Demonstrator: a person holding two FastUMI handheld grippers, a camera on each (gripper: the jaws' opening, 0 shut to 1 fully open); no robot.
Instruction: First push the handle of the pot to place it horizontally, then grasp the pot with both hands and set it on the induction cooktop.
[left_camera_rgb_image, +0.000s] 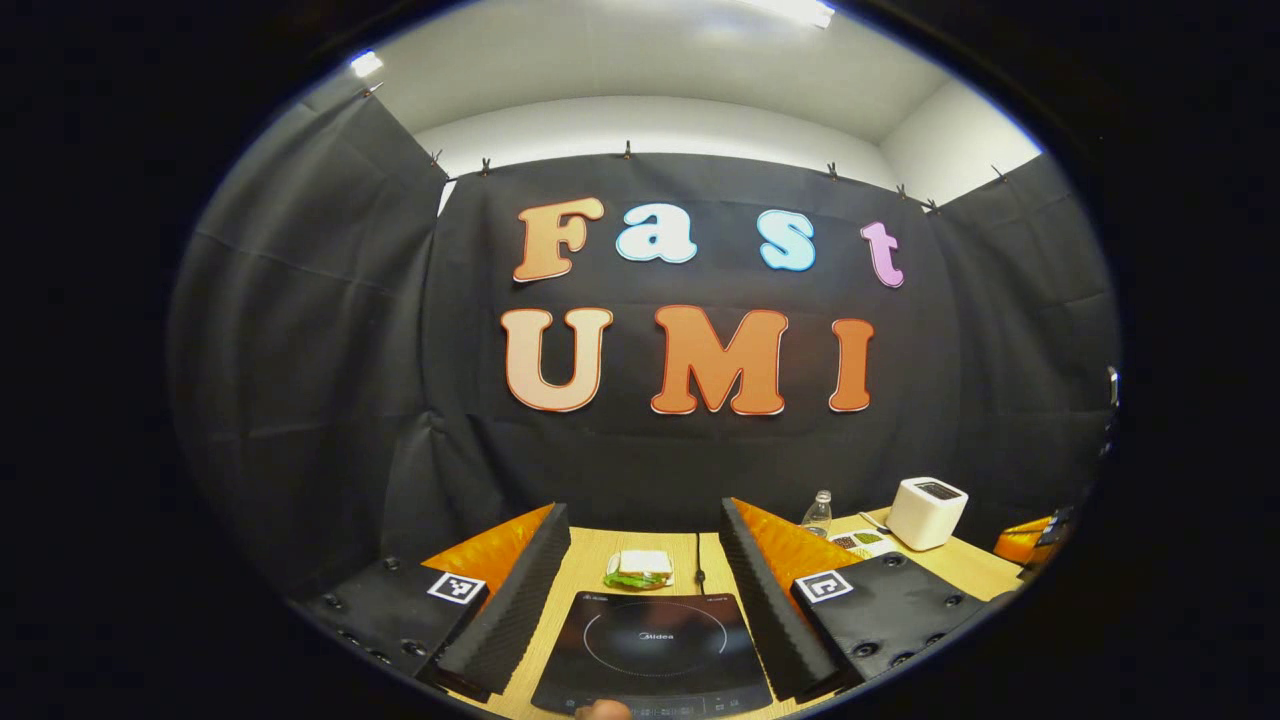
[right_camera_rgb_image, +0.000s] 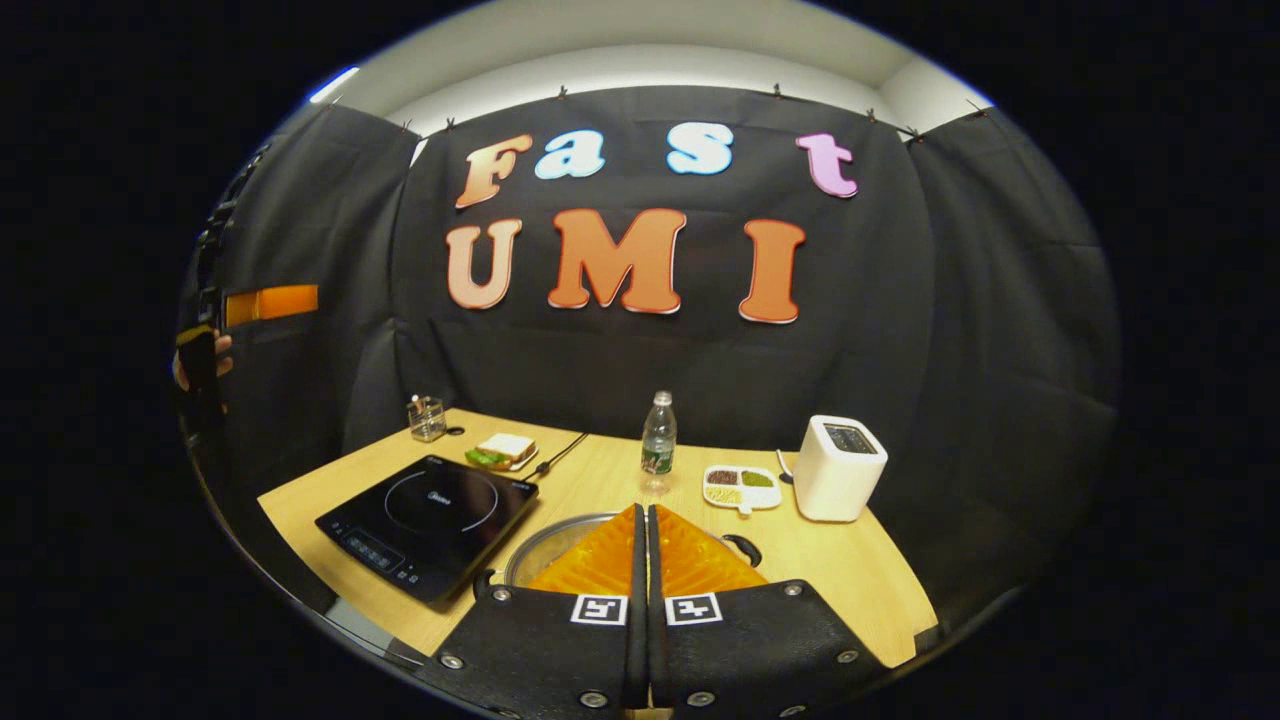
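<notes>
The opening push is in hand—the right tongs (right_camera_rgb_image: 640, 530), pressed together and empty, hang above the pot (right_camera_rgb_image: 560, 548) at lower centre beside the induction cooktop (right_camera_rgb_image: 430, 520), while the left tongs (left_camera_rgb_image: 640, 570) gape wide—next, nudge the handle (right_camera_rgb_image: 745, 546) level.

pot (right_camera_rgb_image: 560, 545): largely hidden behind the right gripper (right_camera_rgb_image: 643, 545) (rim and one handle show)
induction cooktop (left_camera_rgb_image: 655, 650): near edge cut off in left gripper view
tray (right_camera_rgb_image: 741, 486): contents too small to tell
</notes>
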